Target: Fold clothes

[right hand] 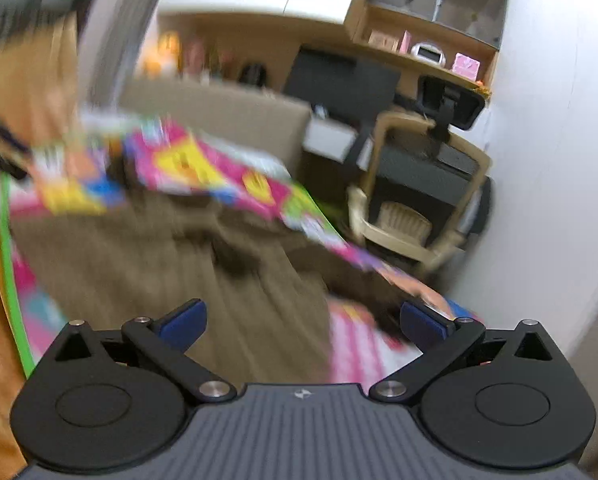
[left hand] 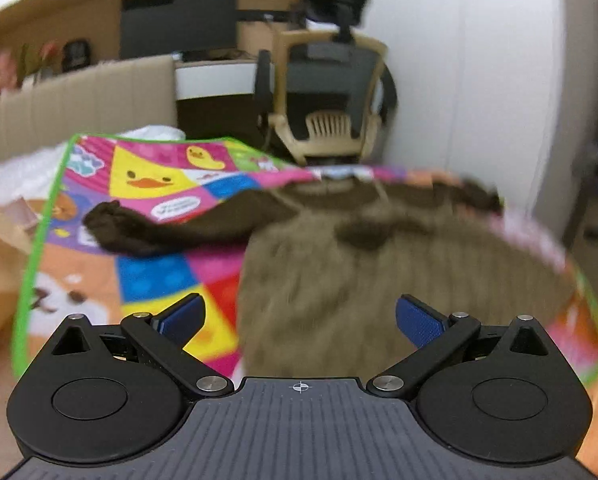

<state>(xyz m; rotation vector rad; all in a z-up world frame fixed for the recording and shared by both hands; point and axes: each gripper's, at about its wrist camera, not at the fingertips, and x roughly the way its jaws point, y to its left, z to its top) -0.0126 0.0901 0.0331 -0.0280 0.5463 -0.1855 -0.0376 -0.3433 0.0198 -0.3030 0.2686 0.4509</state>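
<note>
A brown sweater [left hand: 379, 272] with an olive ribbed body and darker brown sleeves lies spread on a colourful cartoon play mat [left hand: 151, 184]. One dark sleeve [left hand: 147, 228] stretches out to the left. My left gripper [left hand: 299, 320] hovers open above the sweater's lower hem, nothing between its blue pads. In the blurred right wrist view the same sweater [right hand: 171, 264] lies on the mat [right hand: 203, 168], and my right gripper [right hand: 303, 320] is open over the sweater's right edge, holding nothing.
A beige office chair [left hand: 331, 92] stands behind the mat near a desk with a dark monitor [left hand: 179, 24]. A padded beige headboard [left hand: 79, 100] runs along the left. A white wall [left hand: 479, 60] is at the right. Shelves [right hand: 439, 8] hang above.
</note>
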